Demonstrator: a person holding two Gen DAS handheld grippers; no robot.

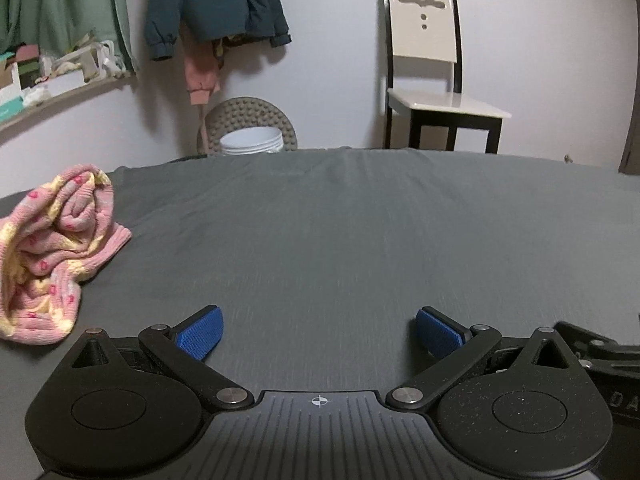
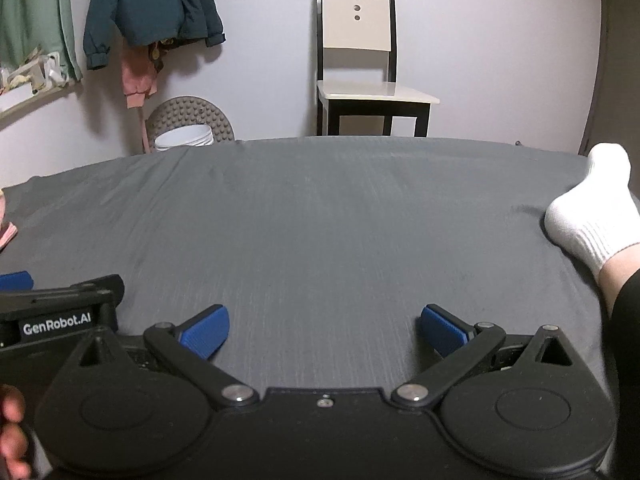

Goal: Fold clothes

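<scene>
Black linkage arms tipped with blue ribbed pads fill the bottom of both wrist views: the left gripper (image 1: 318,332) and the right gripper (image 2: 324,330) each have their jaws spread wide, with only bare sheet between the pads, so neither has hold of anything. That wide stance suits a first grab at loose cloth.

The crumpled pink-and-yellow knitted garment (image 1: 52,256) lies bunched at the left edge of the left view, well apart from both grippers, on the dark grey bed sheet (image 1: 340,240). Only a pink sliver of it shows at the far left of the right view. It looks unfolded and untouched, so folding has probably not begun; the broad clear stretch of sheet in mid-frame would serve as the spreading area.

At right in the right view rests a person's foot in a white ribbed sock (image 2: 588,212), likely because the person sits on the bed while working. Beyond the bed, upper right of centre, stands a cream-and-black wooden chair (image 1: 428,68); a teal jacket (image 1: 216,0) hangs upper left.
</scene>
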